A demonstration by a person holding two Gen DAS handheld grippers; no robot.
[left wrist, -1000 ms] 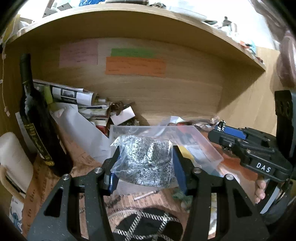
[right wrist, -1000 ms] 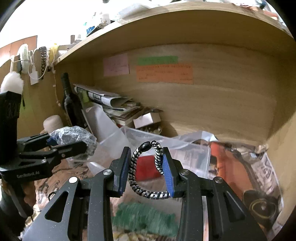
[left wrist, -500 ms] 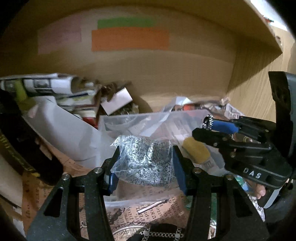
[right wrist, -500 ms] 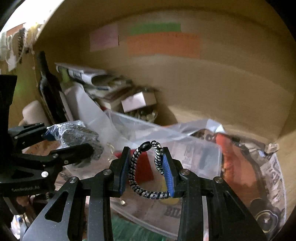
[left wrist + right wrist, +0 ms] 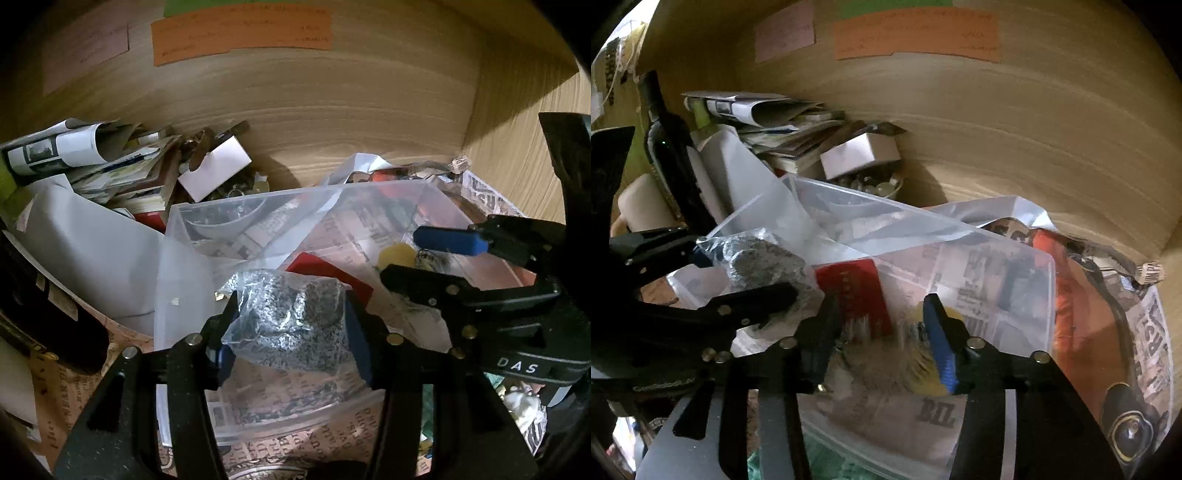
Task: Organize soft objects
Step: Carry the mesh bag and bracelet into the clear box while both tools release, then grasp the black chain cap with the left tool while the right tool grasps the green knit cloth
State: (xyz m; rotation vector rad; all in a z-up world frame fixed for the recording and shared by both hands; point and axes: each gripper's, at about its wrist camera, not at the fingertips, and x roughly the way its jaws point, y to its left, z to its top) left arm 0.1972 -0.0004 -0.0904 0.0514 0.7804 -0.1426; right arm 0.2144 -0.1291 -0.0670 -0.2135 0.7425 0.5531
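My left gripper (image 5: 291,325) is shut on a clear bag of speckled black-and-white fabric (image 5: 291,317), held over the near left part of a clear plastic bin (image 5: 192,218). It also shows in the right wrist view (image 5: 764,262). My right gripper (image 5: 882,339) is open over the bin (image 5: 1045,258). The black-and-white cord (image 5: 886,362) is a blur below its jaws, beside a yellow soft object (image 5: 923,376). The right gripper also shows in the left wrist view (image 5: 428,254). A red item (image 5: 857,295) lies in the bin.
The bin sits in a wooden shelf recess lined with newspaper (image 5: 1152,332). A dark wine bottle (image 5: 668,147), a stack of papers (image 5: 92,166), a white box (image 5: 218,170) and white paper (image 5: 92,254) stand to the left. Green fabric (image 5: 827,461) lies in front.
Both grippers moved forward and down over the bin. The right gripper opened and let go of the black-and-white cord, which drops into the bin. The left still grips the bag.
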